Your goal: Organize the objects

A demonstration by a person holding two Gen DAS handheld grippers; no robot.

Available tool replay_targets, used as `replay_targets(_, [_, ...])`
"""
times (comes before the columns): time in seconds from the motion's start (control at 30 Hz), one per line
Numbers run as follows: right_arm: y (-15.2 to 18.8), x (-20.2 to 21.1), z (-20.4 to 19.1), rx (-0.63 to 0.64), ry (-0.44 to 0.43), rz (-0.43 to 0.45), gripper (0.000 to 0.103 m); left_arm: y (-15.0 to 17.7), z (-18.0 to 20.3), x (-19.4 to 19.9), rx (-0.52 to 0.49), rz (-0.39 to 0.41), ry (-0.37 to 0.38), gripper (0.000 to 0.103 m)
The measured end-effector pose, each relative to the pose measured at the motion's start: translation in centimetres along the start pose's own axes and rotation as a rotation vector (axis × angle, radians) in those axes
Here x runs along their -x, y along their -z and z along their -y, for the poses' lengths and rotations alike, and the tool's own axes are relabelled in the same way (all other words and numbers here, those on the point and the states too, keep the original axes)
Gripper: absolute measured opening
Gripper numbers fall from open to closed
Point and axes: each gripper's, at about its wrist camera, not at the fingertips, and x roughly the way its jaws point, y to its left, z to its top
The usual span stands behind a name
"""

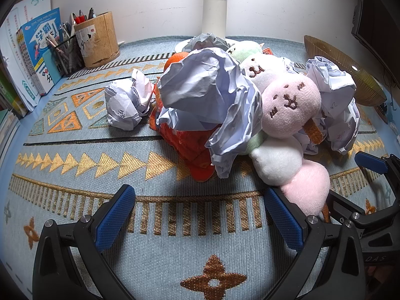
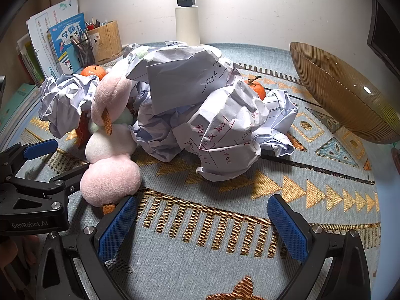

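Crumpled papers [image 2: 200, 115] bury tangerines [image 2: 257, 88] and dango plushes [image 1: 290, 105]; left gripper [image 1: 200, 215] and right gripper [image 2: 202, 225] jaws spread, empty.

A patterned blue cloth [image 1: 82, 227] with gold triangles and stripes covers the table. At the upper left of the left view stands a wooden pen holder [image 1: 100, 40], and just beside it a black mesh cup [image 1: 68, 53] full of pens. Books [image 1: 37, 50] lean upright at the far left edge. A white lamp post [image 1: 214, 12] rises at top centre against the pale wall [image 2: 262, 12].
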Motion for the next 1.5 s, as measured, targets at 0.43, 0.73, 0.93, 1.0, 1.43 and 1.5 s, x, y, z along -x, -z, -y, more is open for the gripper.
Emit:
replay_targets(0.43, [-0.01, 0.02, -0.06, 0.0, 0.0, 0.0, 0.103, 0.01, -0.07, 0.15, 0.001, 0.0, -0.001, 0.103])
replay_targets(0.73, [-0.01, 0.03, -0.1, -0.001, 0.0, 0.0, 0.103, 0.02, -0.15, 0.35, 0.002, 0.0, -0.001, 0.103])
replay_targets(0.93, [-0.02, 0.04, -0.13, -0.001, 0.0, 0.0, 0.103, 0.02, -0.21, 0.48, 0.002, 0.0, -0.002, 0.103])
replay_targets(1.0, [-0.02, 0.04, -0.14, -0.001, 0.0, 0.0, 0.103, 0.02, -0.23, 0.52, 0.003, -0.001, -0.002, 0.103])
replay_targets(1.43, [-0.02, 0.06, -0.19, -0.001, 0.001, 0.0, 0.103, 0.04, -0.34, 0.8, 0.004, -0.001, -0.002, 0.103])
replay_targets(1.5, [-0.03, 0.06, -0.2, -0.001, 0.001, 0.0, 0.103, 0.04, -0.37, 0.84, 0.004, -0.001, -0.002, 0.103])
